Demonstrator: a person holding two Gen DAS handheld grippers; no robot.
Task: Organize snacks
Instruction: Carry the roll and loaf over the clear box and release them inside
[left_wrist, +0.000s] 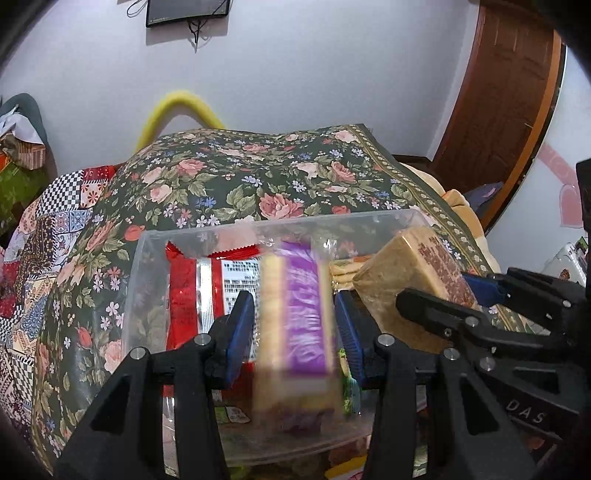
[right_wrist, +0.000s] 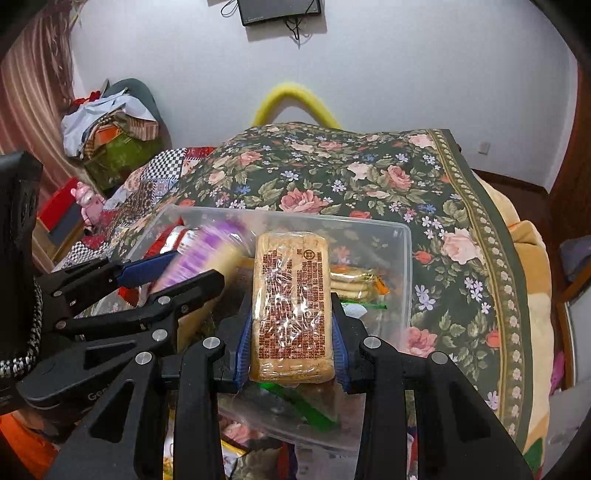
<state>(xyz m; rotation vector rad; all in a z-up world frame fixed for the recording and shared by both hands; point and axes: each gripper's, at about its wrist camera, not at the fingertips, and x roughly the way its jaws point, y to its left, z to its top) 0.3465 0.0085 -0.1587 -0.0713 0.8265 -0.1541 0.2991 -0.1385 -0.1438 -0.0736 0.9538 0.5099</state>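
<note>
Left gripper (left_wrist: 295, 332): its blue pads (left_wrist: 240, 332) sit on both sides of the purple cookie pack (left_wrist: 301, 314). There is a thin gap on each side and the pack is blurry, so I cannot tell if it is holding tight or letting go.
Purple cookie pack: it stands on its end, inside the clear box (left_wrist: 147, 280), near the middle.
Right gripper (right_wrist: 291, 339): it squeezes the tan cracker pack (right_wrist: 290, 306) from both sides. The pads touch the wrapper.
Tan cracker pack: it is up above the open box, on the right side. It is not put down yet.
Clear box: it sits on the flower blanket (right_wrist: 369, 177). Its top is open.
Already in the box: a red snack bag (left_wrist: 184, 291) leans on the left. A small pack of crackers (right_wrist: 351, 282) lies at the back right. Green wrappers (right_wrist: 306, 406) lie on the bottom.
Near the front, outside the box: bits of more wrappers (right_wrist: 229, 454) peek out low down. I cannot tell what they are.
How far along: I think it is about the middle. Some snacks are in, two are going in, and a few may be left.
Far back: a yellow tube (right_wrist: 291, 101) curves behind the blanket, and a dark screen (right_wrist: 279, 11) hangs on the white wall (right_wrist: 406, 74).
</note>
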